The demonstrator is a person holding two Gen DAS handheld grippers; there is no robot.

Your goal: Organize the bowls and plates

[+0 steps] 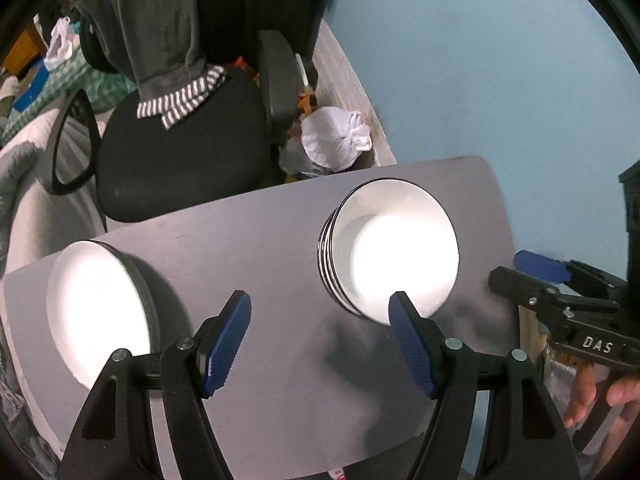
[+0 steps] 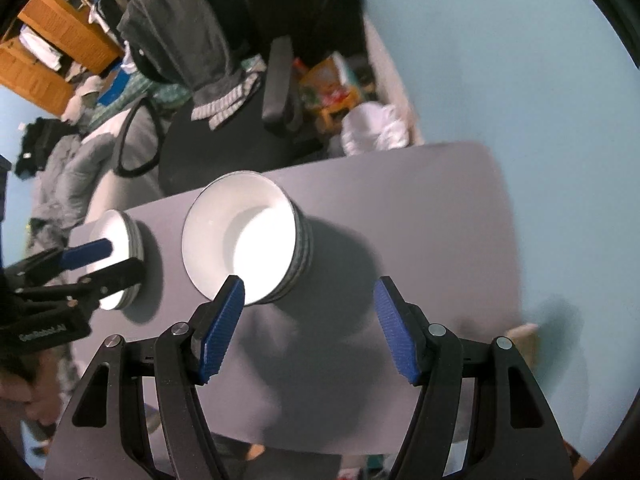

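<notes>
Bowls (image 1: 394, 250), white inside with dark rims, sit nested in a stack on the grey tabletop (image 1: 260, 240), toward its right half as the left wrist camera sees it. Plates (image 1: 94, 304), also white with dark edges, lie in a low stack near the tabletop's left edge, well apart from the bowls. From the right wrist camera the same bowls (image 2: 240, 240) stand left of centre on the tabletop (image 2: 420, 240), with the plates (image 2: 120, 256) farther left near the corner.

Left tongs (image 1: 320, 316) hang above the tabletop between the two stacks, their blue-padded jaws spread wide and holding nothing; the right pad overlaps the near rim of the bowls in the picture, though whether it touches cannot be told. Right tongs (image 2: 308, 300) are likewise released and empty, their left pad overlapping the bowls' near rim, the right pad over bare tabletop. Each camera catches the other tool at its frame edge: the right tongs (image 1: 520, 272) at the tabletop's right edge, the left tongs (image 2: 106, 260) in front of the plates.

Beyond the tabletop stands a black office chair (image 1: 180, 160) draped with a dark garment (image 1: 160, 32), a tied white plastic bag (image 1: 336, 136) on the floor, and a pale blue wall (image 1: 500, 60).
</notes>
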